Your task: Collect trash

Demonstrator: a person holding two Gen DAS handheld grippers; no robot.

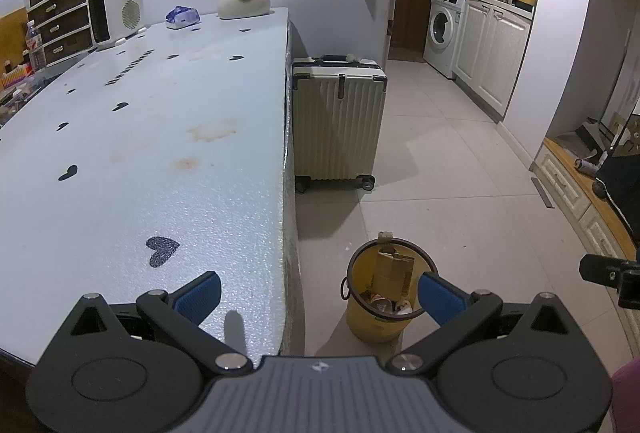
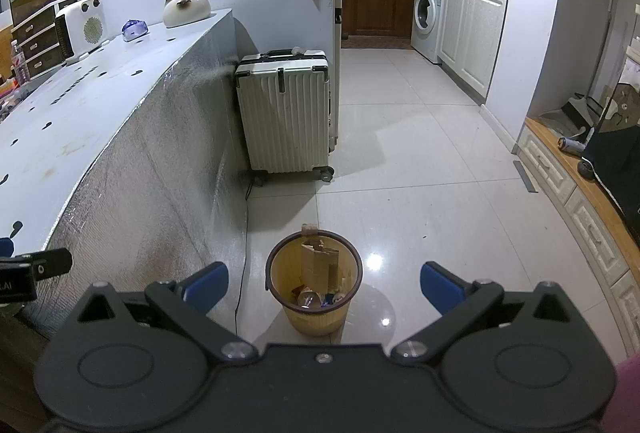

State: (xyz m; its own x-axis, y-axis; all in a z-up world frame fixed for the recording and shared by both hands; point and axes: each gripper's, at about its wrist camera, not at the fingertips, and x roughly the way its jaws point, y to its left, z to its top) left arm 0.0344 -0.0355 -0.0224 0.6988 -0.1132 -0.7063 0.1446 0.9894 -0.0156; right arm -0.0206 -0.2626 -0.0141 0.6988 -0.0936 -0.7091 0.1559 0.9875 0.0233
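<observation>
Yellow bin [image 2: 314, 285] on floor beside bench [image 1: 168, 153] front corner, holds cardboard [image 2: 320, 265] and cans. Left gripper [image 1: 320, 297] and right gripper [image 2: 324, 285]: jaws apart, empty. No loose trash visible on bench; collecting looks mostly done.

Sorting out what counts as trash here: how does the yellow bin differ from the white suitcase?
The yellow bin is round, open-topped and low; the white suitcase is boxy, shut and taller. The bin holds cardboard and cans; the suitcase's inside is hidden. The bin sits out on the floor tiles nearer both open grippers; the suitcase stands farther back beside the table's end. Both rest upright on the floor.
</observation>
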